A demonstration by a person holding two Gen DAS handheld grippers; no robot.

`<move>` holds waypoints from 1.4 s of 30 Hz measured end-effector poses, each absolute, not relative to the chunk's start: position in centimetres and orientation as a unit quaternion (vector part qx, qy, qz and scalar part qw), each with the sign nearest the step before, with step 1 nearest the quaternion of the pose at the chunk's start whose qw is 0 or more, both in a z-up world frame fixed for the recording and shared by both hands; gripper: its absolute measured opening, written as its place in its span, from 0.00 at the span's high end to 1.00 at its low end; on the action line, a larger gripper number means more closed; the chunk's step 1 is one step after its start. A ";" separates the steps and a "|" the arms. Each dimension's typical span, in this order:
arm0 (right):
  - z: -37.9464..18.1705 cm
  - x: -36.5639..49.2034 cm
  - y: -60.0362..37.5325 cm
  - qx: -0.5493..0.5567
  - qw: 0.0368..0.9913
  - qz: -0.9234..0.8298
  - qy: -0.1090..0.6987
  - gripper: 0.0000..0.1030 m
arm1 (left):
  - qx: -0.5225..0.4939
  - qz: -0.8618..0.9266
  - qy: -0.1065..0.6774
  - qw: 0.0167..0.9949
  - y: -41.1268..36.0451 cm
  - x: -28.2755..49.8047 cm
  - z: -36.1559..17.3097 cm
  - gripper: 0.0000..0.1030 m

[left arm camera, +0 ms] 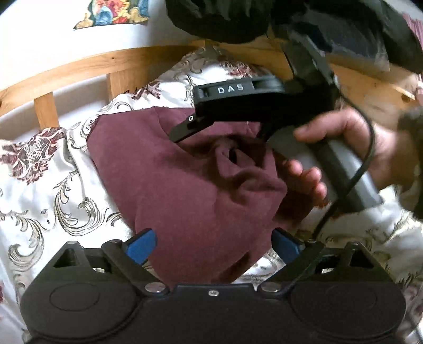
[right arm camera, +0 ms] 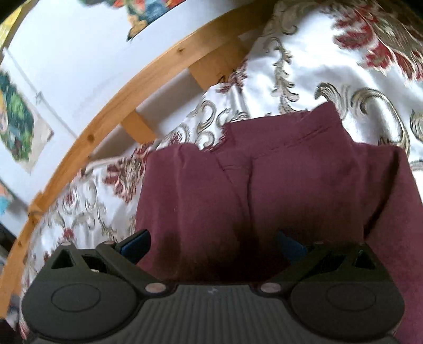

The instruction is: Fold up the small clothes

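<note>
A maroon garment (left arm camera: 185, 182) lies rumpled on a floral white bedspread (left arm camera: 53, 185). My left gripper (left arm camera: 214, 246) is open, its blue-padded fingers (left arm camera: 140, 246) spread on either side of the garment's near edge. My right gripper (left arm camera: 238, 105), held in a hand, hovers over the garment's far part in the left wrist view. In the right wrist view the right gripper (right arm camera: 214, 246) is open, with its blue pads (right arm camera: 134, 246) wide apart and the maroon garment (right arm camera: 264, 185) draped between them. I cannot tell whether the cloth touches the pads.
A wooden bed rail (left arm camera: 79, 68) runs behind the bedspread, with a white wall and colourful pictures (right arm camera: 15, 124) beyond it. A black cable (left arm camera: 351, 185) hangs from the right gripper's handle. A dark sleeve (left arm camera: 238, 21) fills the top of the left wrist view.
</note>
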State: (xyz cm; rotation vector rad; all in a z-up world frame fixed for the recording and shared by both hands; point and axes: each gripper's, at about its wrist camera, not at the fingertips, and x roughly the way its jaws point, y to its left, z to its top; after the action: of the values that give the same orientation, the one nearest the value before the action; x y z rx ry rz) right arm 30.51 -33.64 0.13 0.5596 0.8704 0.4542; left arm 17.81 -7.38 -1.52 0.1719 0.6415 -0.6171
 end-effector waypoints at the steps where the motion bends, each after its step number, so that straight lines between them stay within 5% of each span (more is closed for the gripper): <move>1: 0.0 30.5 -33.8 0.275 0.844 0.216 0.406 0.01 | 0.070 -0.298 0.310 0.900 -7.2 17.9 -1.5 0.11; 4: 0.1 30.5 -34.0 0.271 0.851 0.204 0.400 0.15 | 0.044 -0.296 0.306 0.904 -6.8 18.0 -1.4 0.18; 12: 0.3 30.0 -34.4 0.270 0.862 0.185 0.387 0.80 | 0.021 -0.299 0.298 0.906 -6.7 18.0 -1.5 0.24; 18: 2.3 27.9 -34.3 0.214 0.898 0.191 0.334 0.88 | 0.014 -0.307 0.292 0.906 -6.7 18.0 -1.8 0.24; 42: 2.9 23.0 -40.1 0.182 0.927 0.126 0.303 0.89 | -0.042 -0.388 0.269 0.880 -10.6 16.5 -2.5 0.15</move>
State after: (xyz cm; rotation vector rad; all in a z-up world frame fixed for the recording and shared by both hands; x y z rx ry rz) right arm 23.00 -40.09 2.86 0.3722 0.6211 0.2578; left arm 16.54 -10.57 -2.50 -0.0874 0.5610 -0.8091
